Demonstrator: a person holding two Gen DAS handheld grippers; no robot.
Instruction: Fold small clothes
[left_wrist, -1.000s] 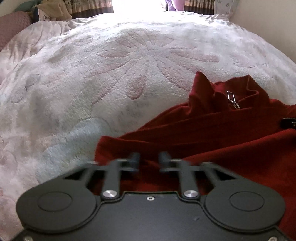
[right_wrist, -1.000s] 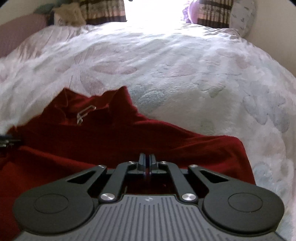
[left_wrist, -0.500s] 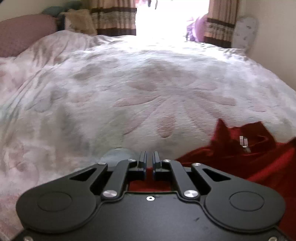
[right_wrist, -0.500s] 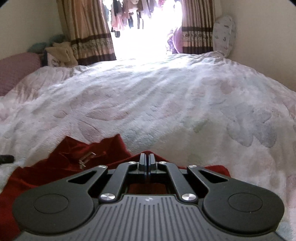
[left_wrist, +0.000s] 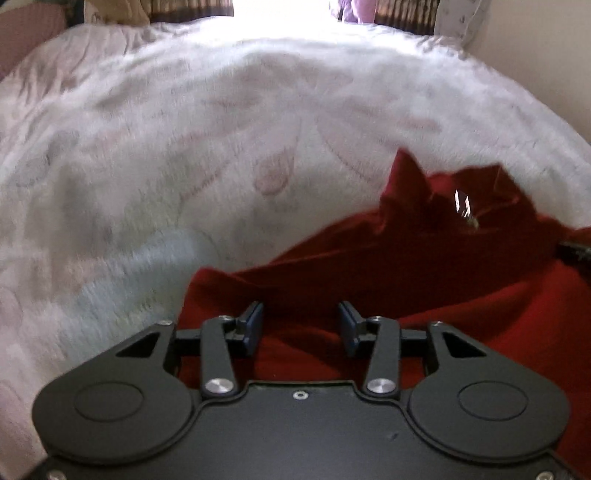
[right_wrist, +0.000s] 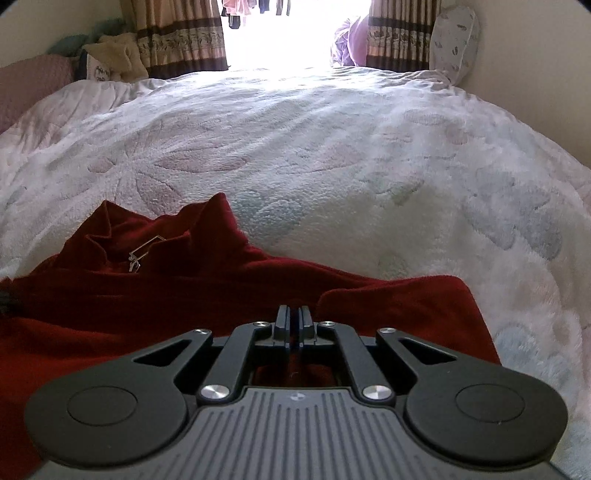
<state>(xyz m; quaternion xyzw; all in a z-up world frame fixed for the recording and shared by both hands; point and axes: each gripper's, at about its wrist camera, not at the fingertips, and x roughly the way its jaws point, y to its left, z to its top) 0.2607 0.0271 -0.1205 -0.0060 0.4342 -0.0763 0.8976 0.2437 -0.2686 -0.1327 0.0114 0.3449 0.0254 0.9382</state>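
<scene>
Lying just under and ahead of both tools on the bed: red fleece top (right_wrist: 147, 295). Right gripper (right_wrist: 294, 325) clenching a pinch of its near hem. Left gripper (left_wrist: 300, 325) hovering released, jaws spread wide over the hem, nothing between them. Further ahead, standing up crumpled: collar (left_wrist: 410, 184) with metal zip pull (right_wrist: 138, 254). Beyond that, stretching to the curtains (right_wrist: 184, 33): pale floral blanket (right_wrist: 332, 147). Likely laying the hem forward toward the collar; next, probably freeing the right pinch and smoothing the fold.
</scene>
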